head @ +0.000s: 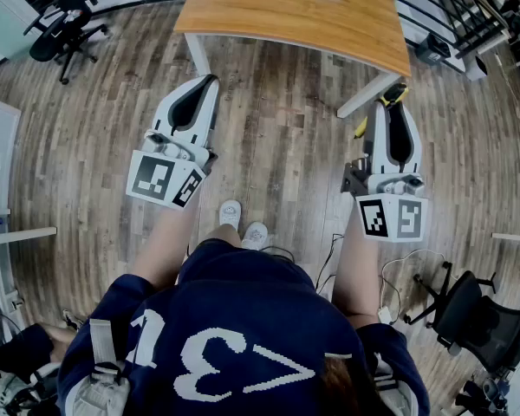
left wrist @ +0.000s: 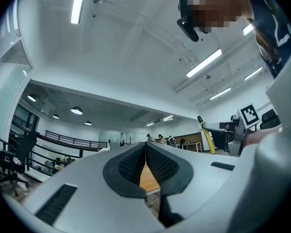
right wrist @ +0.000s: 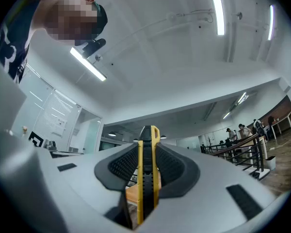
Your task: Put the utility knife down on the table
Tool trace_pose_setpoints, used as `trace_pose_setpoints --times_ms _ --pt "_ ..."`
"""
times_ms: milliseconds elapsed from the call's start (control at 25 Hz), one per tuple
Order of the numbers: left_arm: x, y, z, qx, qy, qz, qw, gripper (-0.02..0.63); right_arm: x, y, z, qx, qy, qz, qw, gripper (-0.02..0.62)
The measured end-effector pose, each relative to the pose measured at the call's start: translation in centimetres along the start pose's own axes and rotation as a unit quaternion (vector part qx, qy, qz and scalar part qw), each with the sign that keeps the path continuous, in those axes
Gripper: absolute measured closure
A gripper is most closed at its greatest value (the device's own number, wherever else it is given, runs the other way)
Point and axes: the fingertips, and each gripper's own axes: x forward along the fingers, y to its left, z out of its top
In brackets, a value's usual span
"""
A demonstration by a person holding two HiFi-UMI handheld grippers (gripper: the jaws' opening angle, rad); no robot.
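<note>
A: Left side first. Left gripper [head: 210, 81]: jaws closed on each other with nothing between them, held over the plank floor, short of the wooden table [head: 269, 11].
B: Agreed. And the right?
A: Right gripper [head: 395, 94]: jaws clamped on the utility knife [right wrist: 148, 178], pads pressing its flat sides. The knife is in the air near the table's near right corner, not yet on the top.
B: Handling?
A: My guess is that it's light and rigid, with a hard, somewhat slick plastic shell, so the ribbed pads help. The blade end is the hazard; I cannot tell whether the blade is out. Hold it mid-body by the flats, as now, and lay it flat.
B: Appearance?
A: Slim yellow body, black ribbed slider strip down the middle, small yellow loop at the far end
</note>
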Motion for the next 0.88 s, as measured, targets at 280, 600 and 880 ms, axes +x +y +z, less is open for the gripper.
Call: trace_pose_setpoints --times_ms 280,600,880 --pt "-0.3 -0.9 -0.3 0.001 -0.001 0.002 1.0 0.588 -0.6 -0.6 -0.1 0.019 0.002 -0.004 1.0 0.471" --pt "2.4 0.4 -1.2 -0.001 0.001 0.003 1.0 0.588 1.7 -2.0 -0.7 0.015 -0.003 -0.003 1.0 0.471" --pt "10.0 4.1 -2.9 -0.006 -0.009 -0.013 0.9999 0.588 7.8 -5.6 -2.2 0.0 -0.009 -0.015 1.0 0.471"
